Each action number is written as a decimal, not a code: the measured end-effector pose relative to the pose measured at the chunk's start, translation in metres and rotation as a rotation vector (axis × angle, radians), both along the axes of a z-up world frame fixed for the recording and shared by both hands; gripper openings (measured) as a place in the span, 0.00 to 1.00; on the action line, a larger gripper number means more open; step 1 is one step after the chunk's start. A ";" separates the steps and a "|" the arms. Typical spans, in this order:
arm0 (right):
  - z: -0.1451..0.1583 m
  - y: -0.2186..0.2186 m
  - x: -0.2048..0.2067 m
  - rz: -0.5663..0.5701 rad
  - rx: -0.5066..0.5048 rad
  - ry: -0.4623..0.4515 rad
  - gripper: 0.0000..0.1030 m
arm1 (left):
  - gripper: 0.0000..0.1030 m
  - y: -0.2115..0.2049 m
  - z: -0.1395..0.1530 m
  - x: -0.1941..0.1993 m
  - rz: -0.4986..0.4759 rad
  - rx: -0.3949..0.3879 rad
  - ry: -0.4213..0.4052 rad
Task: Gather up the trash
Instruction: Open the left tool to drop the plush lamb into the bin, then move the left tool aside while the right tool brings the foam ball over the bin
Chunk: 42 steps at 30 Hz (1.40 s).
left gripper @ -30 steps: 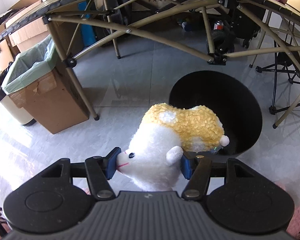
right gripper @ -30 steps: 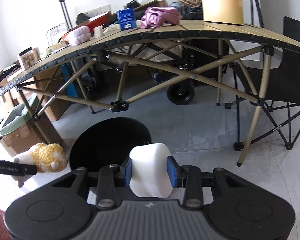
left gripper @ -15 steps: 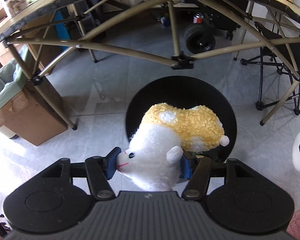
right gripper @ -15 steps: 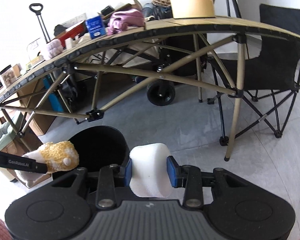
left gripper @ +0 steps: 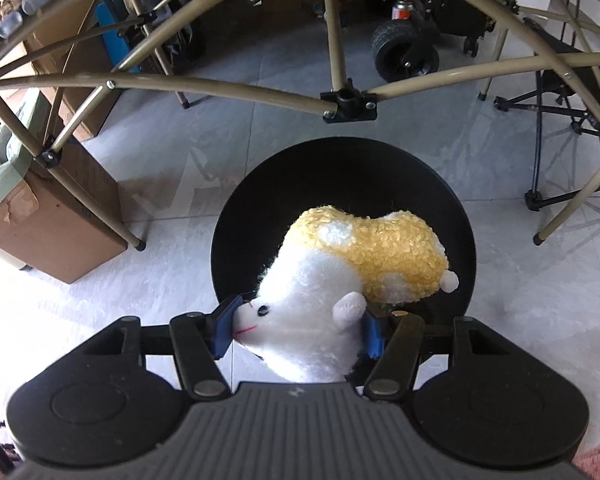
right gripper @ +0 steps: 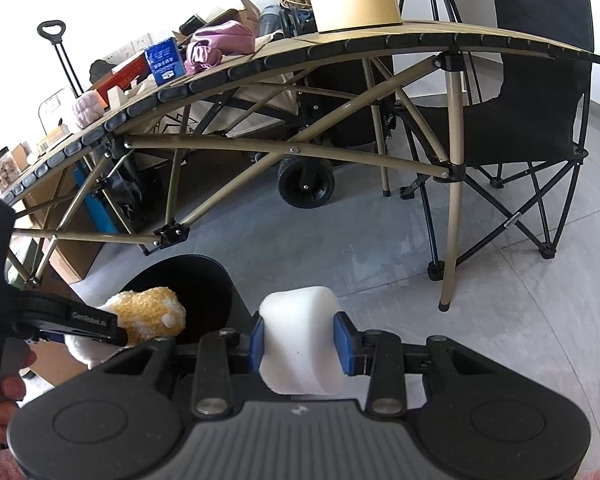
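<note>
My left gripper [left gripper: 296, 330] is shut on a white and yellow plush toy [left gripper: 356, 264], gripping its white head. It holds the toy right above the open mouth of a round black bin [left gripper: 340, 168] on the floor. My right gripper [right gripper: 302, 344] is shut on a white foam block [right gripper: 300, 332] and hangs to the right of the bin [right gripper: 196, 280]. The left gripper with the plush toy [right gripper: 148, 312] also shows at the lower left of the right wrist view.
A tan folding table frame [left gripper: 348, 100] spans just behind the bin, with a leg foot [right gripper: 444, 304] at the right. A cardboard box with a green liner [left gripper: 40, 220] stands left. A black folding chair [right gripper: 540, 120] and a wheeled cart [right gripper: 306, 184] stand beyond.
My left gripper has carried the plush toy from beside the bin to above its mouth. My right gripper has moved closer to the bin, still holding the foam block.
</note>
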State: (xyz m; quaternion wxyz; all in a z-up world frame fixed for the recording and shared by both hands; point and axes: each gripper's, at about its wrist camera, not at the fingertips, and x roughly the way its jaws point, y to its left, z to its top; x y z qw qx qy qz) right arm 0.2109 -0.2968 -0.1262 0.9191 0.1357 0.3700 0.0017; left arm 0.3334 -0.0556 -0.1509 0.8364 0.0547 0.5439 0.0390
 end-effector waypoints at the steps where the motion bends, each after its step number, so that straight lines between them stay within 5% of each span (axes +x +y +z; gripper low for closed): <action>1: 0.000 0.000 0.000 -0.003 -0.003 0.002 0.34 | 0.60 -0.001 -0.002 0.001 0.005 -0.003 0.007; 20: -0.010 -0.014 0.010 -0.091 -0.051 0.038 0.34 | 0.60 -0.015 -0.019 0.022 0.038 -0.027 0.063; 23: -0.011 -0.014 0.011 -0.092 -0.054 0.042 0.34 | 0.66 -0.015 -0.017 0.022 0.043 -0.018 0.061; 26: -0.011 -0.014 0.011 -0.090 -0.057 0.040 0.34 | 0.97 -0.018 -0.013 0.019 0.032 -0.002 0.044; 27: -0.011 -0.014 0.011 -0.089 -0.057 0.041 0.34 | 1.00 -0.020 -0.012 0.018 0.028 0.009 0.040; 42: -0.013 -0.008 0.019 -0.085 -0.084 0.055 0.34 | 1.00 -0.004 0.001 0.012 0.026 -0.008 0.040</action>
